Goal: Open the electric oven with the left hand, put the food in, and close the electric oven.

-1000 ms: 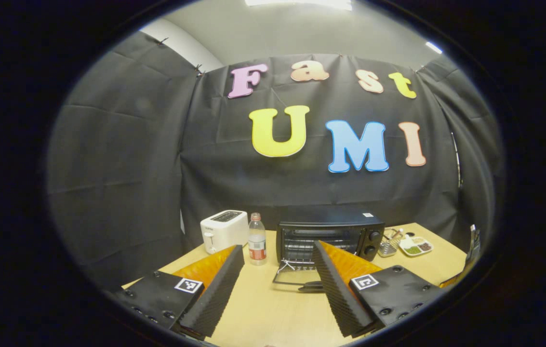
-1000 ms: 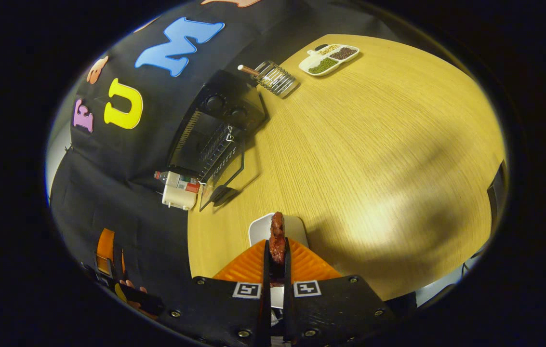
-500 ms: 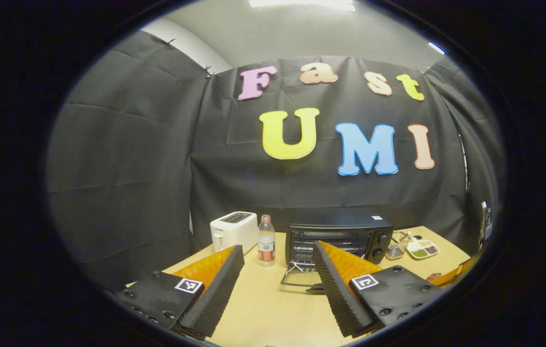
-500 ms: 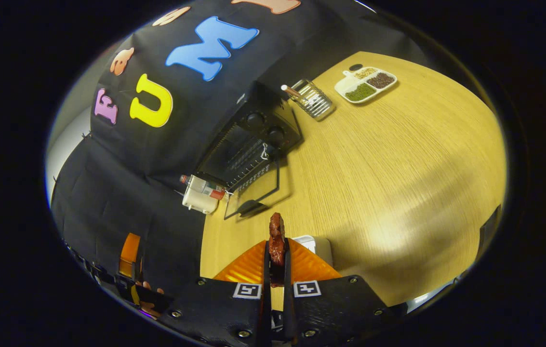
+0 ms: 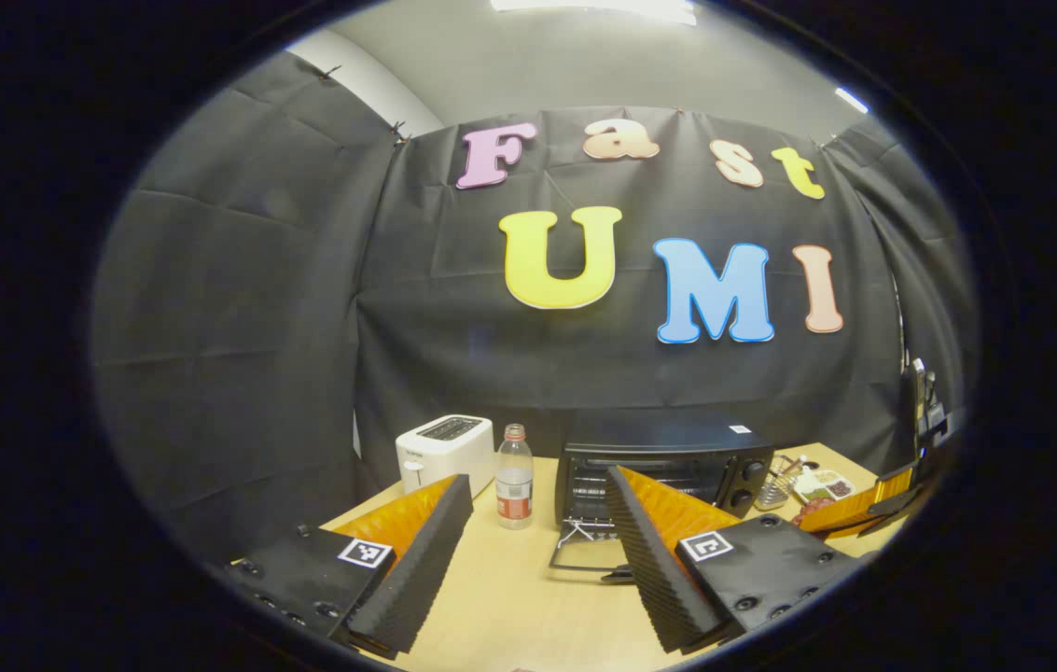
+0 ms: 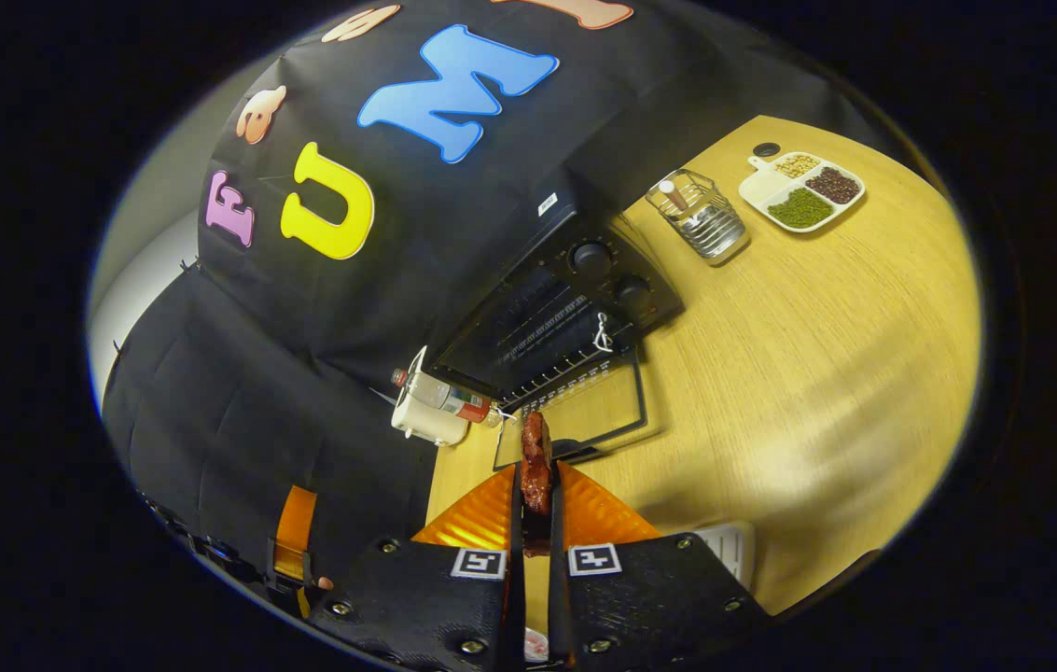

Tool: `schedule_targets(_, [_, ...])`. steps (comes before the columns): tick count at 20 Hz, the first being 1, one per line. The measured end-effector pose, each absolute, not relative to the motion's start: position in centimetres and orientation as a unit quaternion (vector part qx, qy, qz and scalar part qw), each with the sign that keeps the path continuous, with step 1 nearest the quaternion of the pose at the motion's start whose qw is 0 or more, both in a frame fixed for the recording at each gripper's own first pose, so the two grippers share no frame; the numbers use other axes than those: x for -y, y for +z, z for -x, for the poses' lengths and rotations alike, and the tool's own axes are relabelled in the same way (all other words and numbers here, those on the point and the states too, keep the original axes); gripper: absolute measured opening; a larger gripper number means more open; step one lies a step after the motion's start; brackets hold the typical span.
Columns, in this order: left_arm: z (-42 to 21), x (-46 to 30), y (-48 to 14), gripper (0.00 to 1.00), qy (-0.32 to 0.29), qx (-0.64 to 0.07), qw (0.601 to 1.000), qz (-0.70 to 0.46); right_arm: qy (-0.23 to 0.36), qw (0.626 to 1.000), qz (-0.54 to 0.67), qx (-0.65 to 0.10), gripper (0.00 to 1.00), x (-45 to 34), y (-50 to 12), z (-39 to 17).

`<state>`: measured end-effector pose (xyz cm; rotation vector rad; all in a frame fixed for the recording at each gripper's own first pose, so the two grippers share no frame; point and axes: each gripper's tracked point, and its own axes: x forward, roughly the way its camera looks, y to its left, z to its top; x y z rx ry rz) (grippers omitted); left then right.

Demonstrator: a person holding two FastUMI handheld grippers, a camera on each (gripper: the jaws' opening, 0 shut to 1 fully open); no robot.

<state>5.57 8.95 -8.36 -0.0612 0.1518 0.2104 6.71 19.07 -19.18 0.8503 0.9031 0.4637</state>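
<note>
Nearest to us in the right gripper view, the right gripper (image 6: 535,495) has its two fingers pressed together on a dark red piece of food (image 6: 535,462), which sticks out past the fingertips and hangs above the wooden counter (image 6: 817,317). Just beyond the food lies the oven door (image 6: 575,420), dropped flat onto the counter with its dark handle toward us. Behind the door the black electric oven (image 6: 565,299) stands open, its wire rack visible inside and two knobs on its front panel. Beside the oven on one side we see a clear bottle (image 6: 444,397) with a red label and a white toaster (image 6: 421,420); on the other side stand a wire holder (image 6: 701,219) and, farther off, a white divided dish (image 6: 803,191) with green and dark fillings. A white plate (image 6: 729,551) peeks out at the near edge of the counter, next to the gripper.

In the left gripper view, the left gripper (image 5: 537,551) is spread wide and carries nothing, held low over the counter (image 5: 509,597). Past its fingers the oven door (image 5: 589,555) lies down, with the electric oven (image 5: 663,467) behind it, and the bottle (image 5: 514,490) and toaster (image 5: 444,448) just beside. At the far right edge we catch the right gripper (image 5: 850,511) near the divided dish (image 5: 825,485).
</note>
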Motion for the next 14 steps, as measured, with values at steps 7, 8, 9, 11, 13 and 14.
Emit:
schedule_targets(7, [-7.4, -13.0, -9.7, 1.00, 0.106, -0.082, 0.991, 0.031, 0.206, 0.795, -0.415, -0.391, 0.10, -24.0, -19.5, -12.0])
schedule_targets(8, [-7.6, -13.6, -9.9, 1.00, 0.107, -0.083, 0.990, 0.030, 0.203, 0.798, -0.416, -0.386, 0.10, -24.4, -19.5, -12.7])
schedule_targets(9, [-7.9, -14.3, -10.2, 1.00, 0.107, -0.085, 0.990, 0.029, 0.199, 0.800, -0.419, -0.380, 0.10, -24.8, -19.7, -13.5])
schedule_targets(11, [-8.3, -15.4, -10.6, 0.96, 0.111, -0.090, 0.989, 0.028, 0.192, 0.804, -0.425, -0.370, 0.10, -25.7, -20.0, -15.2])
schedule_targets(13, [-8.2, -16.3, -10.7, 0.96, 0.113, -0.091, 0.989, 0.028, 0.187, 0.805, -0.429, -0.365, 0.10, -26.7, -20.5, -16.8])
schedule_targets(14, [-8.4, -16.8, -11.0, 0.96, 0.116, -0.094, 0.989, 0.026, 0.185, 0.805, -0.430, -0.365, 0.10, -27.1, -20.8, -17.4])
